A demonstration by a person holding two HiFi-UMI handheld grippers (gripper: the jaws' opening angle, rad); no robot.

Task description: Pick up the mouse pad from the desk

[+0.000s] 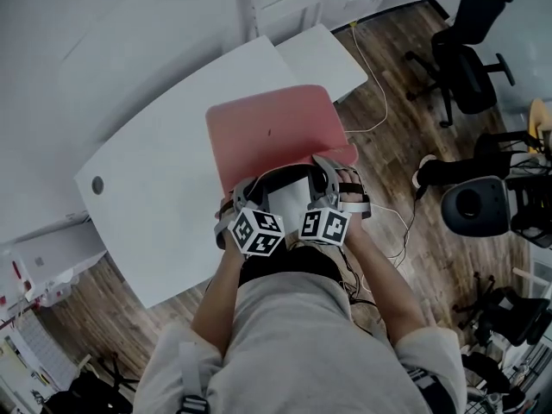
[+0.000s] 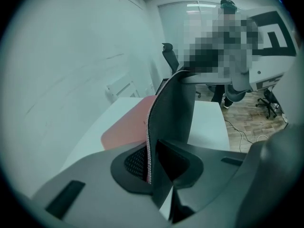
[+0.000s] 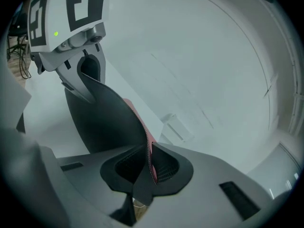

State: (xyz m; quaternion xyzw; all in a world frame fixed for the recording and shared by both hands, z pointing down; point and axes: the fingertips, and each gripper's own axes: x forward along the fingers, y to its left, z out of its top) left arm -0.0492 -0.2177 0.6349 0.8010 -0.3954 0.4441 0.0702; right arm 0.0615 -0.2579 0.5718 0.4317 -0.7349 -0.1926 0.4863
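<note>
A pink mouse pad with a black underside lies on the white desk. Its near edge is lifted and curls up between both grippers. My left gripper is shut on the near left part of that edge, and my right gripper is shut on the near right part. In the left gripper view the pad stands upright, pinched in the left gripper, with the right gripper beyond it. The right gripper view shows the stitched edge of the pad clamped in the right gripper, and the left gripper at the top left.
A smaller white table adjoins the desk's far end. A black office chair, a black bin and cables occupy the wooden floor to the right. The desk has a round grommet at its left. A white wall lies beyond.
</note>
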